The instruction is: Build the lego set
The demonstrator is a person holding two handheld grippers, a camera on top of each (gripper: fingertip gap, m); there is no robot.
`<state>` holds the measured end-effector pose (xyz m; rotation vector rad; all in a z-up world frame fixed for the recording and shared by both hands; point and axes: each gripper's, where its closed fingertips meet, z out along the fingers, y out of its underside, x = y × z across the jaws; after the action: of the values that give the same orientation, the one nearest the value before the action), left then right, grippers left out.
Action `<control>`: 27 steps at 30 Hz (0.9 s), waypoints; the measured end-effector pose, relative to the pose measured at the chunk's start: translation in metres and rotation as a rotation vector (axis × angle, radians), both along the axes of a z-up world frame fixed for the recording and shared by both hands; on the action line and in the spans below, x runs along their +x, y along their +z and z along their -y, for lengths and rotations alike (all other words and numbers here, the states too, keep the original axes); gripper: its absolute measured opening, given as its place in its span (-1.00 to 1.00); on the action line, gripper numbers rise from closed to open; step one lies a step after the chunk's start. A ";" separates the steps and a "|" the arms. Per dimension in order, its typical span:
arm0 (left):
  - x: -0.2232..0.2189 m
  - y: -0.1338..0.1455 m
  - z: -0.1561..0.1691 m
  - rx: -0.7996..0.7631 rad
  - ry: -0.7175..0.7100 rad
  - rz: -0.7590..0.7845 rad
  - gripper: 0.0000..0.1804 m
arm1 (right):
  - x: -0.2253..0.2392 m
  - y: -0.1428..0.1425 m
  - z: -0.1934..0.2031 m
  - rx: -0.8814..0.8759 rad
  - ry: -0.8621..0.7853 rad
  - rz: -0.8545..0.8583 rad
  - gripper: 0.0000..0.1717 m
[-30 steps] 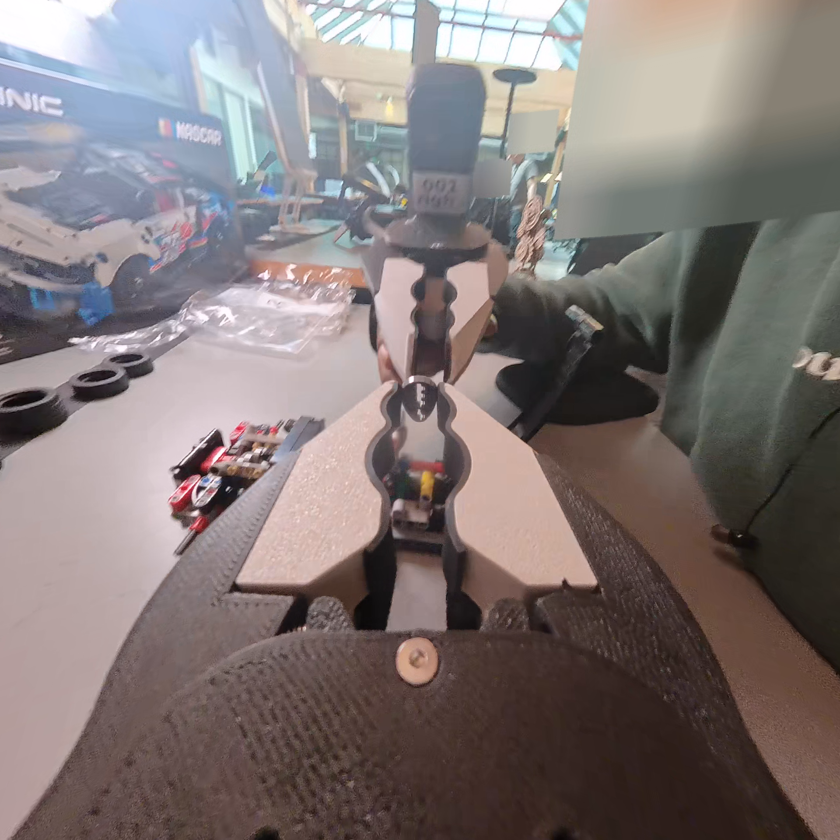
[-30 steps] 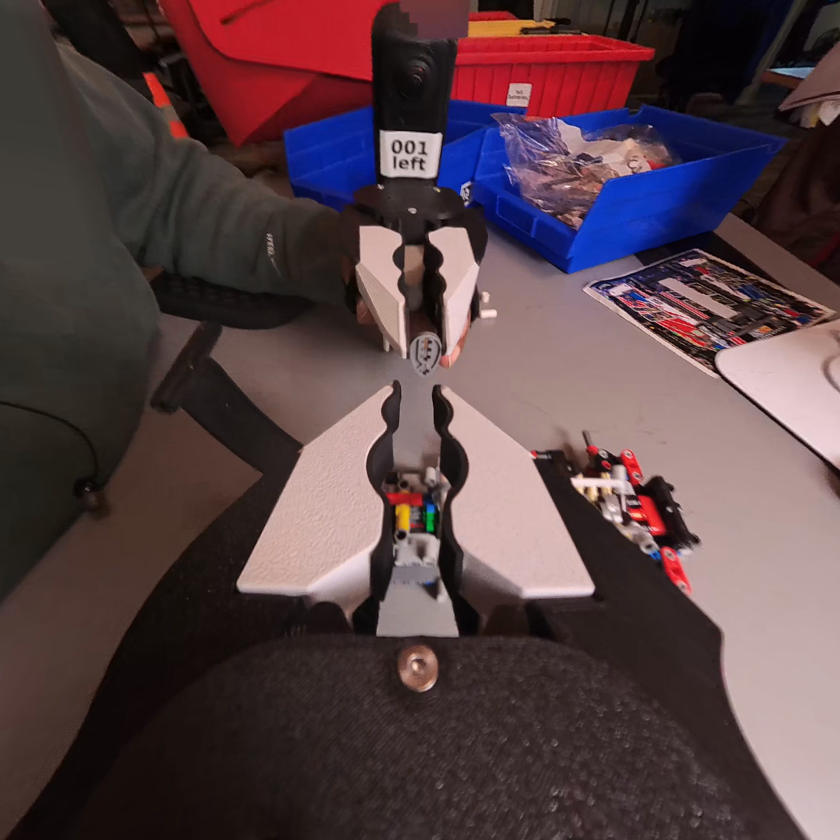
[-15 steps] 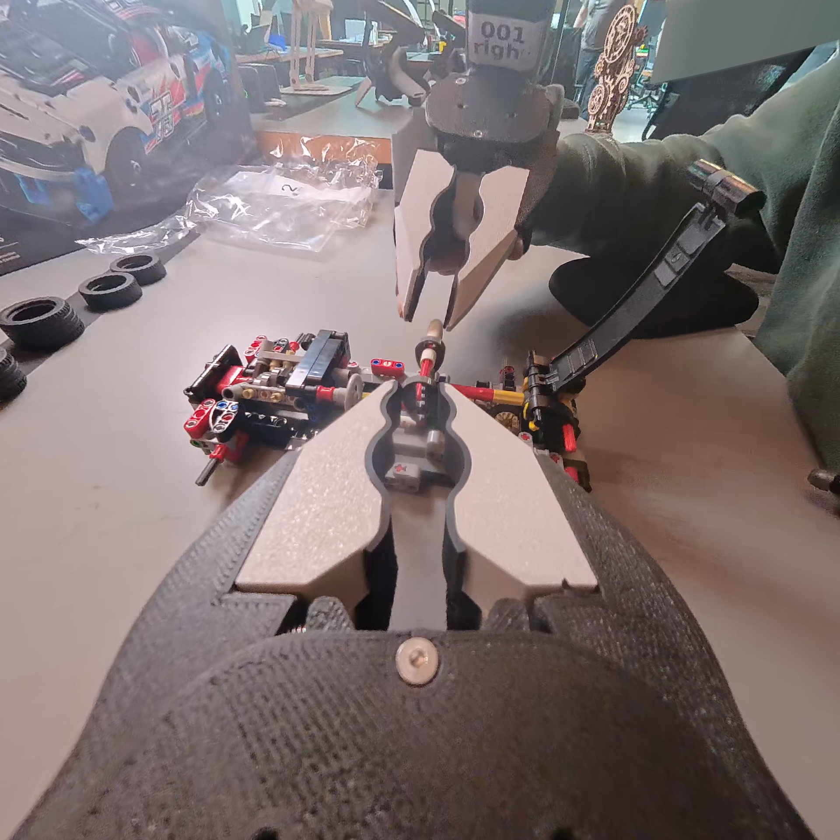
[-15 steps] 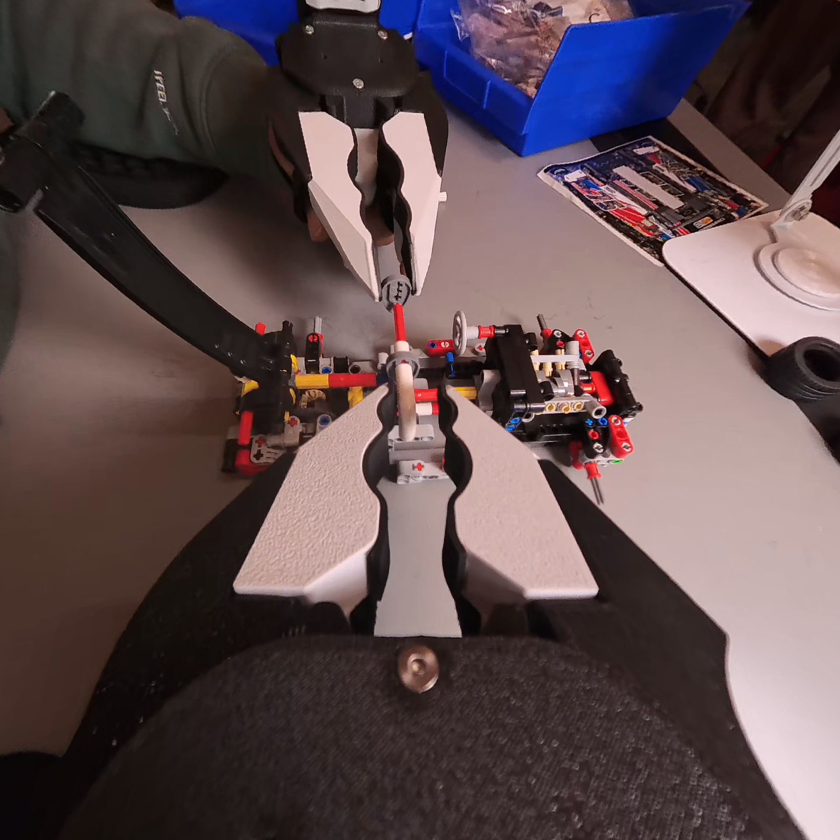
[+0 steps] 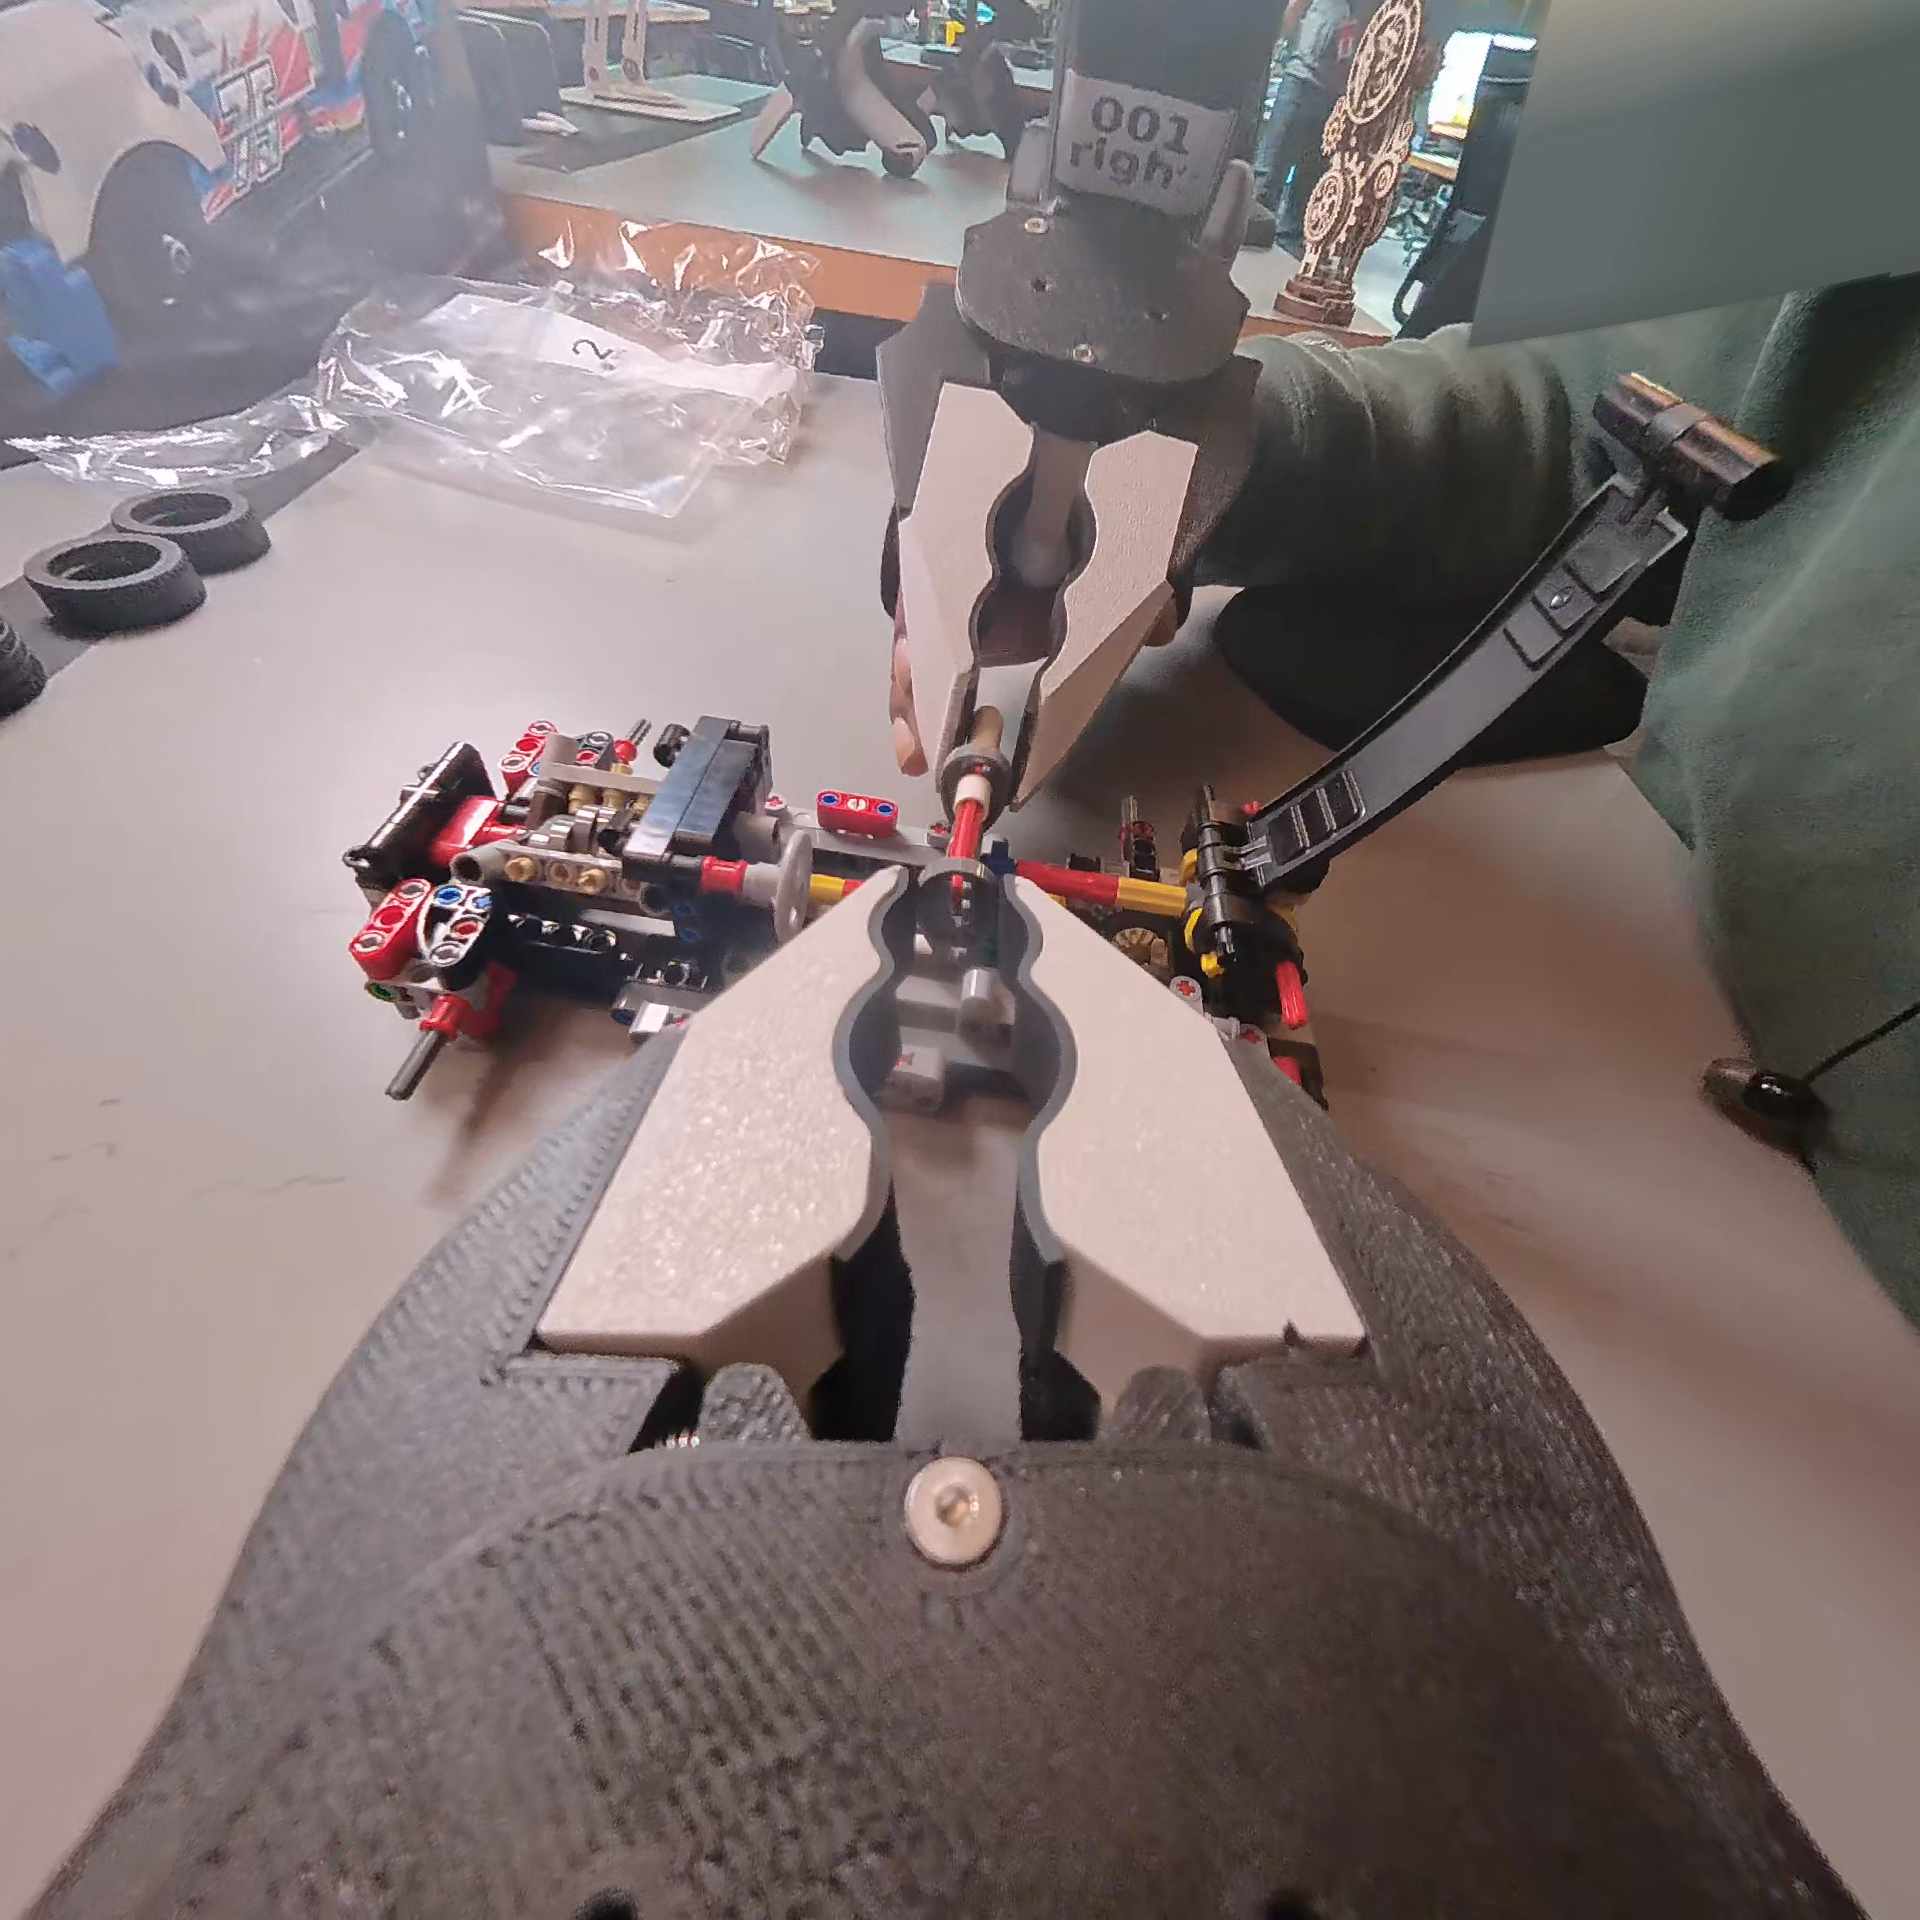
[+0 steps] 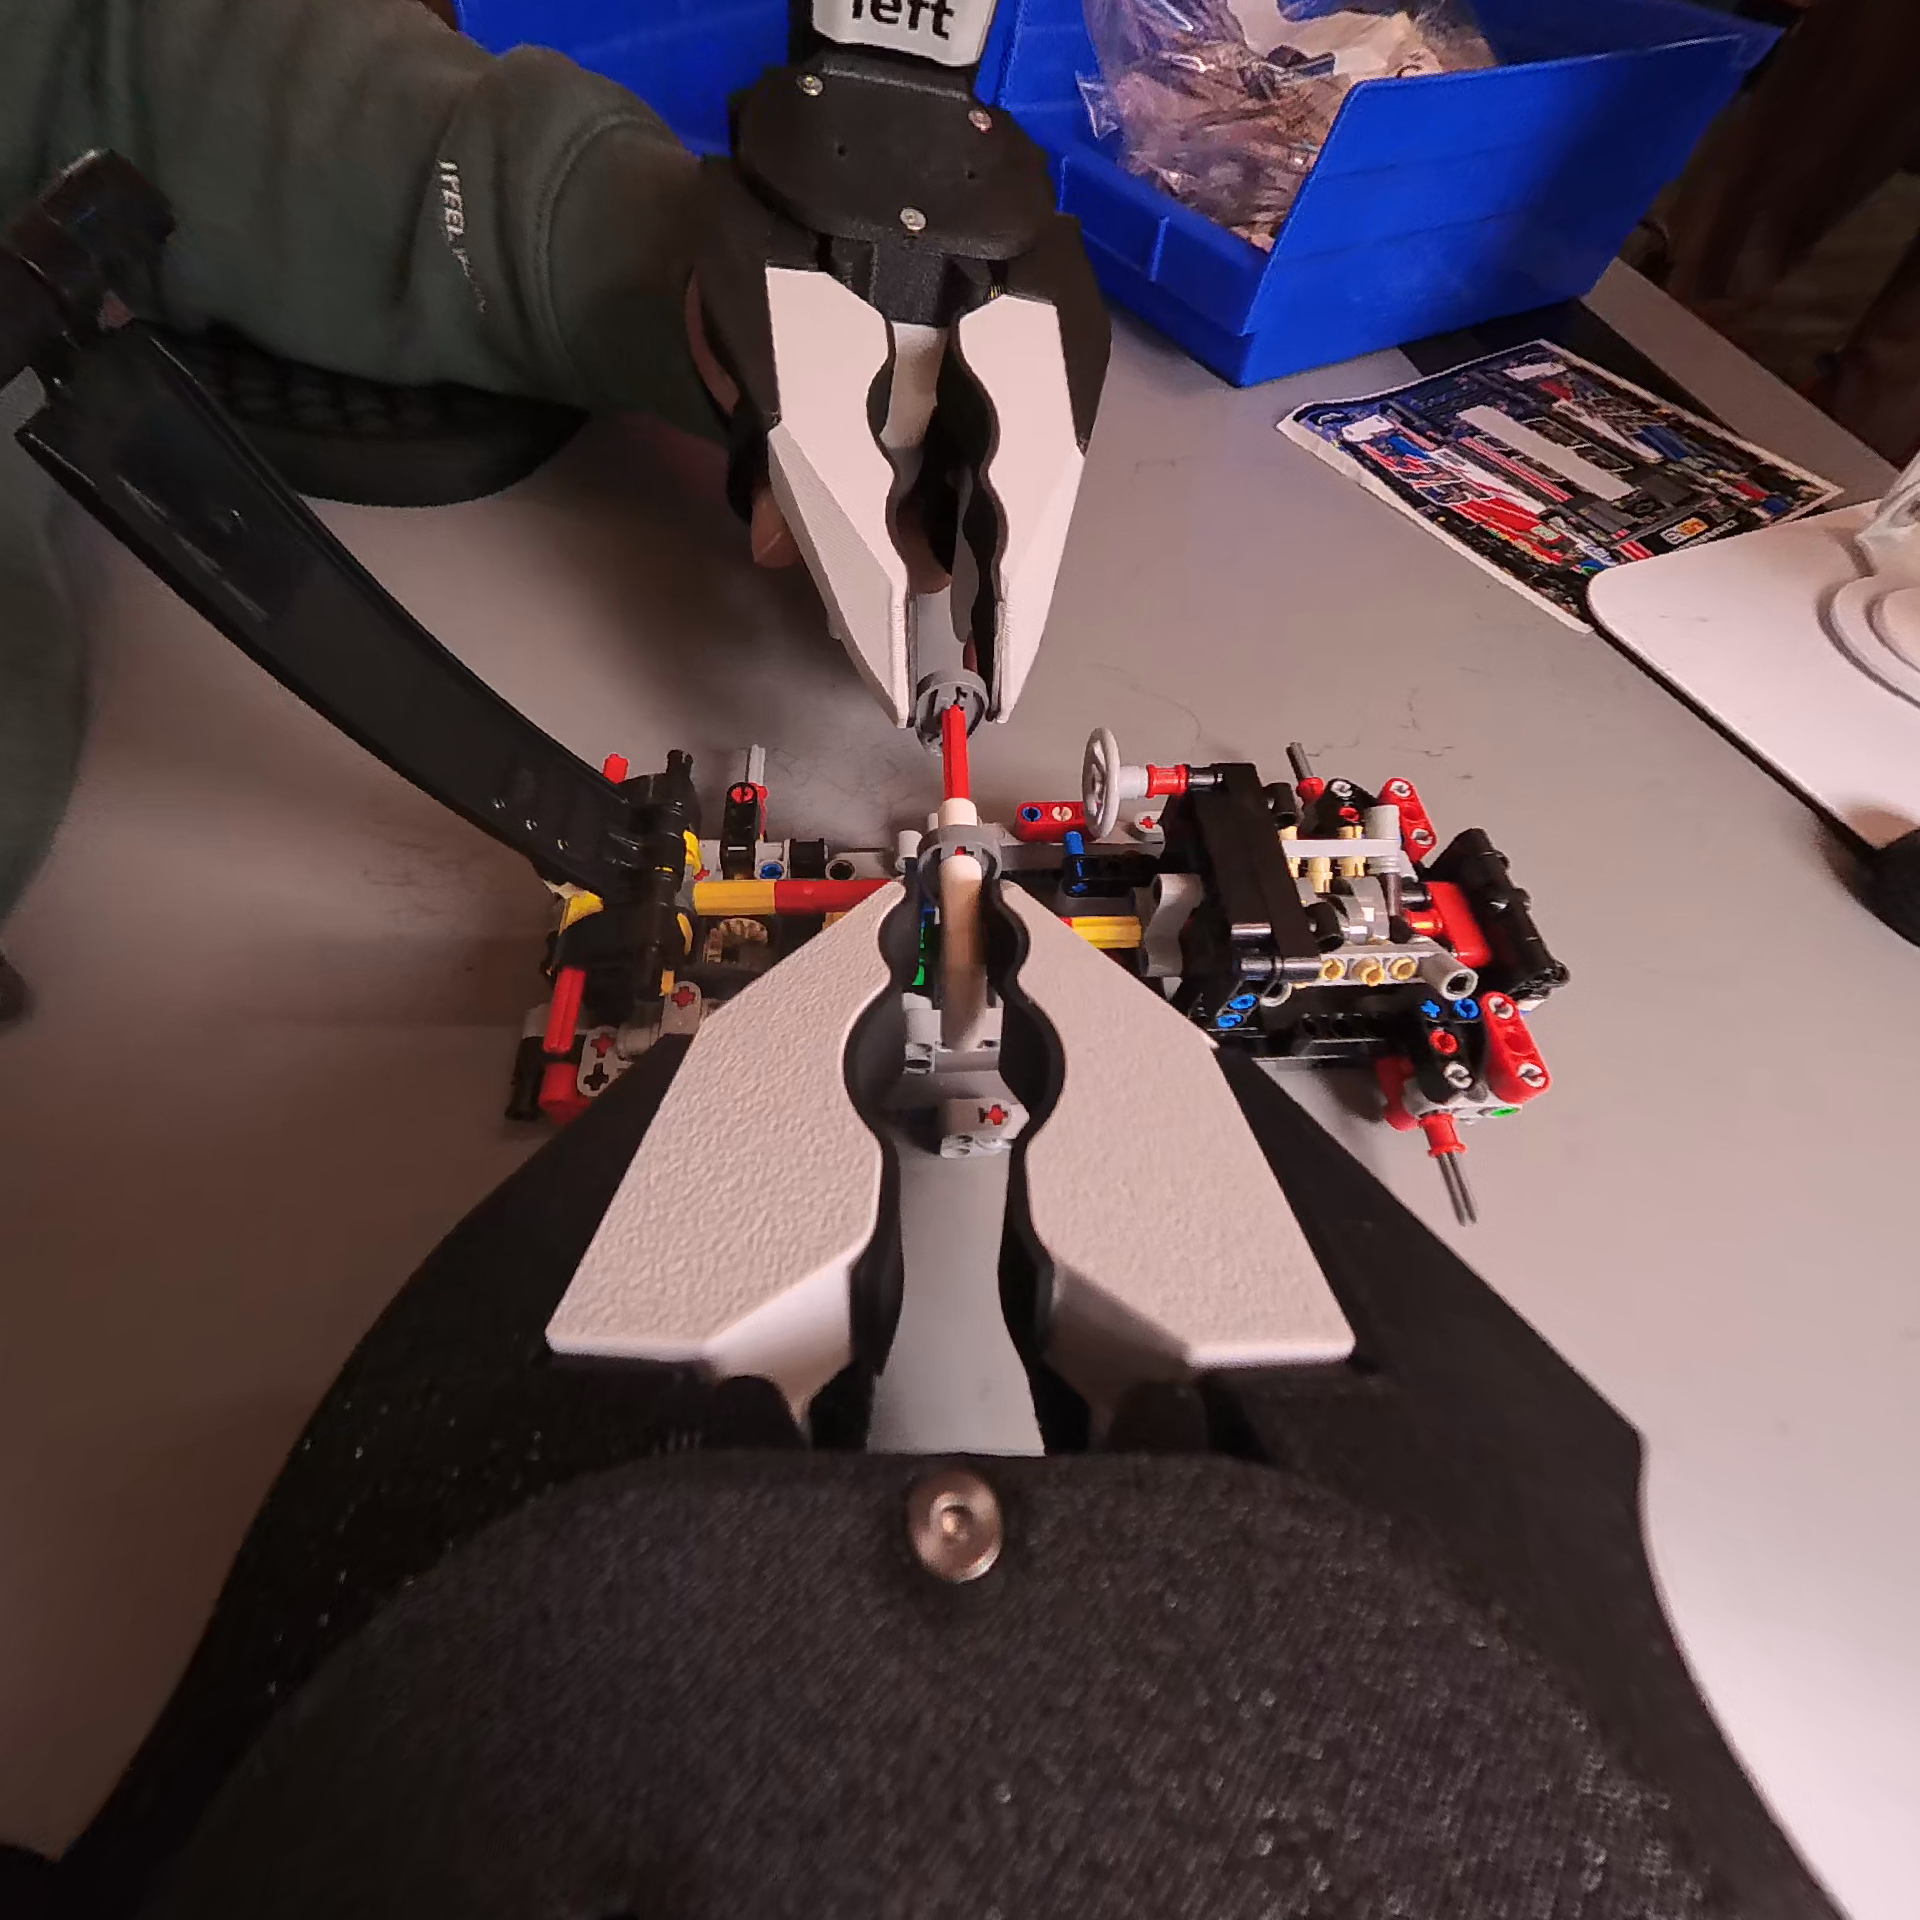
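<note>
While my left gripper [image 6: 951,707] pinches grey collar [image 6: 948,694] on red rod [image 6: 954,758], right gripper [image 5: 977,774] clamps other collar [image 5: 971,771], above toy chassis [image 6: 1299,914] on table [image 6: 1247,644]. Risk: skewed pull bends rod, collar slips.

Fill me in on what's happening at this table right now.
A person holds a two-finger gripper in each hand over a grey table. Between them spans a short red axle with a grey bushing at each end. The left gripper pinches one grey bushing; the right gripper pinches the other. Beneath lies a part-built toy-brick car chassis, with loose black tyres and a clear plastic bag nearby.
</note>
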<state>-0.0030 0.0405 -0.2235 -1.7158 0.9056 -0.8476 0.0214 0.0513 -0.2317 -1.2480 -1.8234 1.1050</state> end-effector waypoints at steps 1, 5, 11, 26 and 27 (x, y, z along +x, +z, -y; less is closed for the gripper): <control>0.000 -0.001 0.000 -0.010 -0.003 0.002 -0.86 | 0.000 0.000 0.000 -0.002 -0.001 -0.004 -0.92; 0.000 0.000 -0.001 -0.036 -0.018 0.022 -0.85 | 0.000 0.000 0.001 -0.008 -0.001 -0.016 -0.93; -0.001 0.000 -0.002 -0.055 -0.033 0.037 -0.86 | -0.001 -0.001 0.001 -0.034 -0.001 -0.032 -0.94; 0.001 0.000 0.001 -0.011 -0.079 0.009 -0.85 | 0.025 -0.008 -0.008 -0.003 -0.041 -0.021 -0.91; 0.002 0.000 0.001 -0.009 -0.081 0.006 -0.85 | 0.024 -0.008 -0.008 -0.004 -0.045 -0.024 -0.94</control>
<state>-0.0012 0.0395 -0.2232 -1.6924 0.9744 -0.9111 0.0452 0.0590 -0.2395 -1.2666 -1.7674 1.0956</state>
